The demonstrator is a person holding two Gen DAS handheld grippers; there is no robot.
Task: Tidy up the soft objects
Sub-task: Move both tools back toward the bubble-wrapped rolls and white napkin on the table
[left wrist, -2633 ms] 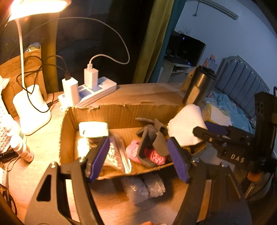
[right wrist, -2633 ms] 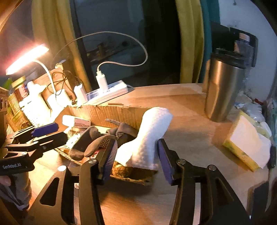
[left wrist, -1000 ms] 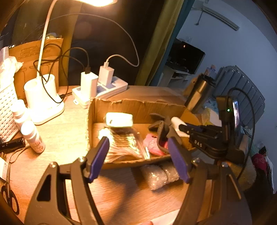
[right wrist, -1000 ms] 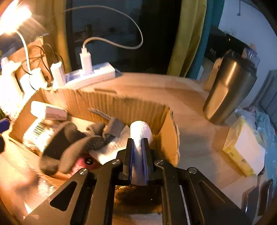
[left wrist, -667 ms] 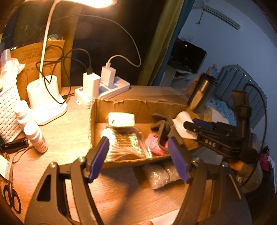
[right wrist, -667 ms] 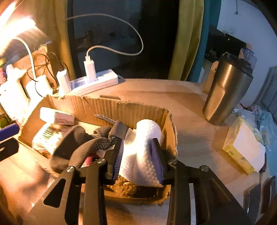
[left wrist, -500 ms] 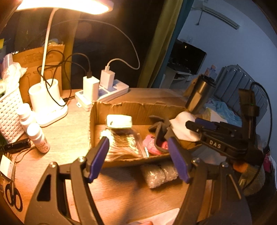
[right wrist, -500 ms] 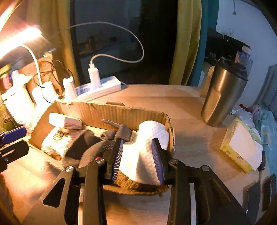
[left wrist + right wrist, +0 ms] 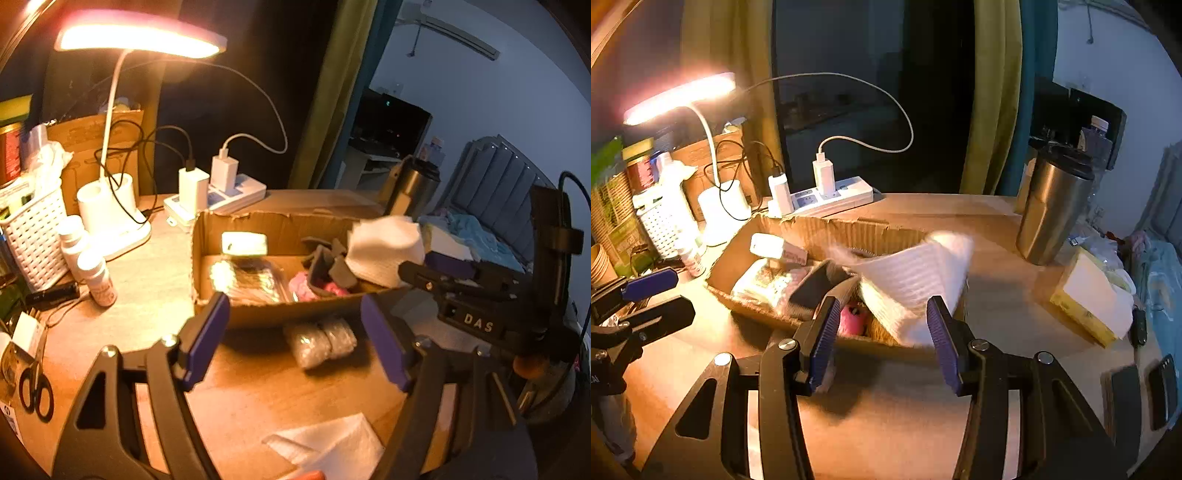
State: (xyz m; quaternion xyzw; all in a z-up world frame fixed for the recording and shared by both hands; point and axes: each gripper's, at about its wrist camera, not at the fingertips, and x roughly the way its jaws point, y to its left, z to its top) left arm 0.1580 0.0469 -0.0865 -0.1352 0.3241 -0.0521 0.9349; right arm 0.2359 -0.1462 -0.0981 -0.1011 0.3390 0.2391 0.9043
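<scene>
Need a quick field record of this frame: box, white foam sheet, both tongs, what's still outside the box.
box: cardboard box, open top, on the wooden desk
white foam sheet: loose in the box's right end, sticking up above the rim
right tongs: open, have just been opening, pads clear of the sheet
left tongs: open, nothing between them
outside box: bubble-wrap bundle on the desk by the front wall

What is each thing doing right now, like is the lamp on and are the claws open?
Desk lamp: on.
Cardboard box: open-topped, holding items.
White foam sheet: lying in the box, unheld.
Steel tumbler: upright, lidded.
Left claw: open, empty.
Right claw: just opened, empty.
White charger: plugged in.
</scene>
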